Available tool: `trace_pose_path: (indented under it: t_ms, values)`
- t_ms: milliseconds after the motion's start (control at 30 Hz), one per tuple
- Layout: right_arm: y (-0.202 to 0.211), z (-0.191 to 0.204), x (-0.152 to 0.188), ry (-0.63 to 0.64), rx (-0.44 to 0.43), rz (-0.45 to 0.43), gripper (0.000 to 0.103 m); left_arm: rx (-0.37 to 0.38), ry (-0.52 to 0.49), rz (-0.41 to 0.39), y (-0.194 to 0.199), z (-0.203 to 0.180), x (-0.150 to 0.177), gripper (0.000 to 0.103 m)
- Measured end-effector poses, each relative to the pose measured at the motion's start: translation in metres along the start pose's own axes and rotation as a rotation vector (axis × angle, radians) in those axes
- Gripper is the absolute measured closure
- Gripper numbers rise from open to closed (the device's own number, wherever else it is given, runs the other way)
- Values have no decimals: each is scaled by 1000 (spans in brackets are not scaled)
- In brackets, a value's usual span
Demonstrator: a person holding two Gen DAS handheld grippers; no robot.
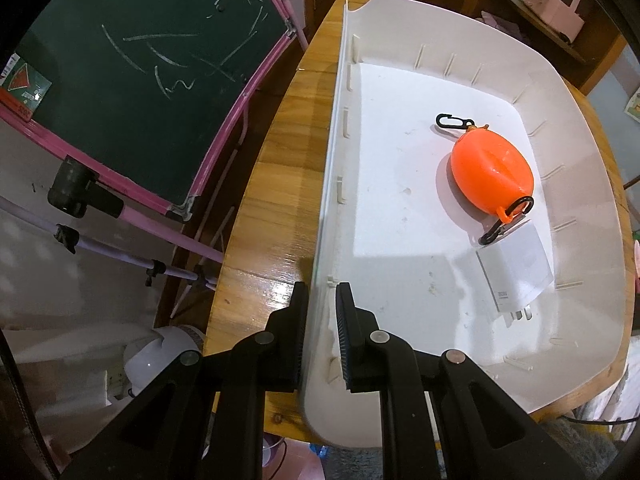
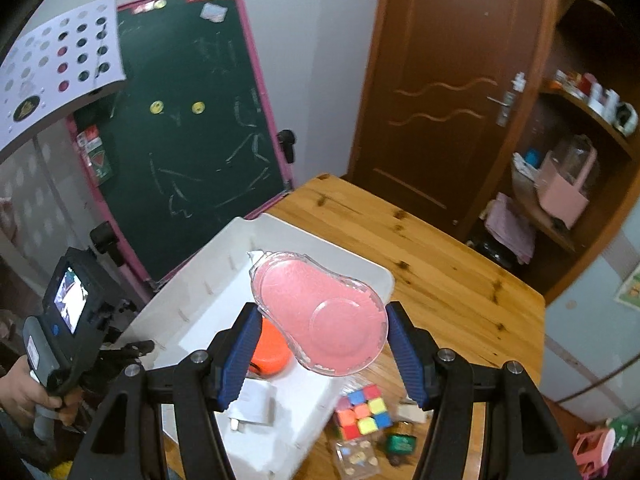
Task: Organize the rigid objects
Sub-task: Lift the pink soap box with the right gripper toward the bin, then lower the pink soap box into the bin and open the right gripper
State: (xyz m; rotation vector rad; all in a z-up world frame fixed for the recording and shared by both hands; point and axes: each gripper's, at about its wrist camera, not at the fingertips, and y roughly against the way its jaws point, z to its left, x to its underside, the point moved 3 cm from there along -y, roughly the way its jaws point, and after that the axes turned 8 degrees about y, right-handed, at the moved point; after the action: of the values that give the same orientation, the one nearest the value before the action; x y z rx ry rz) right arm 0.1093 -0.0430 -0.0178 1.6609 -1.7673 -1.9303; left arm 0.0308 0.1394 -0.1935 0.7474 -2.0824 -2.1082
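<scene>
I am working at a wooden table (image 2: 432, 264) that is standing in the corner of a small room. A green chalkboard (image 2: 188, 136) with a pink frame is leaning beside it against a pale wall (image 2: 312, 52), chalk scribbles showing on its face. A brown wooden door (image 2: 444, 92) is standing shut behind the table, and dark wooden shelves (image 2: 580, 184) at the right are holding clutter.

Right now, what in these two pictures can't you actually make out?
- Orange float, right wrist view: mostly hidden by the pink case in the right gripper.
- White charger, left wrist view: label print too small to read.
- Small items beside the puzzle cube, right wrist view: too small and blurred to name.
- White bin, left wrist view: near corner hidden by the left gripper.
</scene>
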Motion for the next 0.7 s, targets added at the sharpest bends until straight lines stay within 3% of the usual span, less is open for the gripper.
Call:
trace_pose_path:
  t_ms: [300, 700]
  values:
    - [-34, 37, 0, 62, -55, 27, 39, 5, -2, 2, 0, 0, -1, 88]
    - [-96, 73, 44, 97, -131, 181, 39, 3, -5, 1, 0, -2, 0, 88]
